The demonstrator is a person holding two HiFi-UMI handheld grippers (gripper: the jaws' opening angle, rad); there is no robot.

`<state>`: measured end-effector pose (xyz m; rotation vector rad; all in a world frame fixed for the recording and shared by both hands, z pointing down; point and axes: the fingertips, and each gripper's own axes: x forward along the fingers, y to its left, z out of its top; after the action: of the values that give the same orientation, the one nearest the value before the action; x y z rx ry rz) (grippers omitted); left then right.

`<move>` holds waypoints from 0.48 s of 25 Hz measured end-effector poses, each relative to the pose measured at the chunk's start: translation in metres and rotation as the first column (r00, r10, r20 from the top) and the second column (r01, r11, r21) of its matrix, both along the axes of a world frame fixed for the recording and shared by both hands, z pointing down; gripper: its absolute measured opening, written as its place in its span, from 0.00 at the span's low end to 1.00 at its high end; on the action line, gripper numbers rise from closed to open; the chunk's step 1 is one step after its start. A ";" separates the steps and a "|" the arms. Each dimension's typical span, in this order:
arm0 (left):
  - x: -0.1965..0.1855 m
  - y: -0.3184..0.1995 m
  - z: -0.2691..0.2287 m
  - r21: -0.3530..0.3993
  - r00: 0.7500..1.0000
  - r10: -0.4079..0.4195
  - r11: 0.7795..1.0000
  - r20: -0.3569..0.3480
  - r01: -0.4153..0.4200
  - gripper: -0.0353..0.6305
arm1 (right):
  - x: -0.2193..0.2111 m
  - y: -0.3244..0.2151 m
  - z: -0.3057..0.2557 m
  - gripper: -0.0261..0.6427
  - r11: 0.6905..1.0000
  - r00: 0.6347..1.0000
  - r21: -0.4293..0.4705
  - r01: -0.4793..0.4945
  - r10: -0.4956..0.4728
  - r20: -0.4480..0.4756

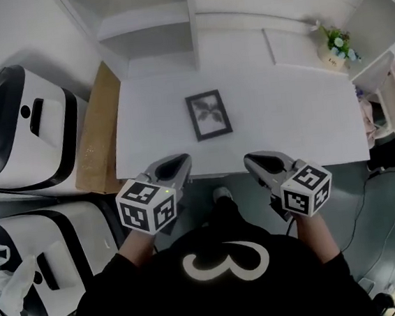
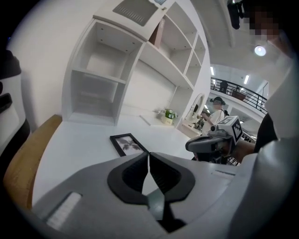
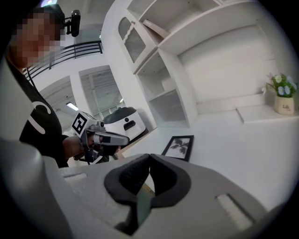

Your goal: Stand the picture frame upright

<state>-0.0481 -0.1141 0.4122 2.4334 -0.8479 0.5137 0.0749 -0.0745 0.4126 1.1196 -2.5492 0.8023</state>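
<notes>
The left gripper (image 1: 178, 165) and the right gripper (image 1: 252, 160) are held side by side, well apart, both on the near side of the picture frame (image 1: 208, 115) and short of it, touching nothing. The left one sits to the frame's near left and the right one to its near right. Their tips slant inward and downward toward the frame. Each pair of jaws is pressed together with nothing between the pads. Each gripper's marker cube (image 1: 146, 207) rides at its rear, facing up. Bare forearms (image 1: 135, 246) run back from the grippers into black sleeves (image 1: 99, 290) on the side away from the frame.
</notes>
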 end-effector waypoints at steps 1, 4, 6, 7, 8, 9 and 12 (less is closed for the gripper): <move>0.000 -0.007 0.006 -0.011 1.000 -0.010 1.000 0.011 0.010 0.07 | 0.002 -0.009 0.005 0.04 1.000 1.000 -0.008 0.012 -0.012 -0.003; 0.003 -0.024 0.021 -0.044 0.998 -0.030 0.999 0.048 0.032 0.07 | 0.005 -0.033 0.017 0.04 0.999 0.999 -0.026 0.042 -0.043 -0.009; 0.007 -0.034 0.029 -0.062 0.997 -0.042 0.997 0.068 0.046 0.07 | 0.009 -0.049 0.024 0.04 0.998 0.998 -0.026 0.057 -0.058 -0.024; 0.010 -0.039 0.033 -0.071 0.996 -0.047 0.996 0.076 0.052 0.07 | 0.012 -0.058 0.028 0.04 0.998 0.997 -0.026 0.063 -0.064 -0.032; 0.012 -0.045 0.037 -0.078 0.995 -0.051 0.995 0.083 0.057 0.08 | 0.014 -0.066 0.031 0.04 0.997 0.997 -0.028 0.069 -0.070 -0.038; 0.015 -0.051 0.041 -0.085 0.995 -0.054 0.994 0.089 0.061 0.08 | 0.016 -0.075 0.035 0.04 0.997 0.996 -0.032 0.075 -0.076 -0.042; 0.024 -0.068 0.053 -0.108 0.993 -0.055 0.992 0.103 0.066 0.18 | 0.019 -0.098 0.046 0.18 0.994 0.992 -0.049 0.101 -0.104 -0.065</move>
<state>-0.0246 -0.1822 0.4651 2.2892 -0.9064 0.6472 0.0942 -0.1726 0.4587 0.9762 -2.4966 0.7798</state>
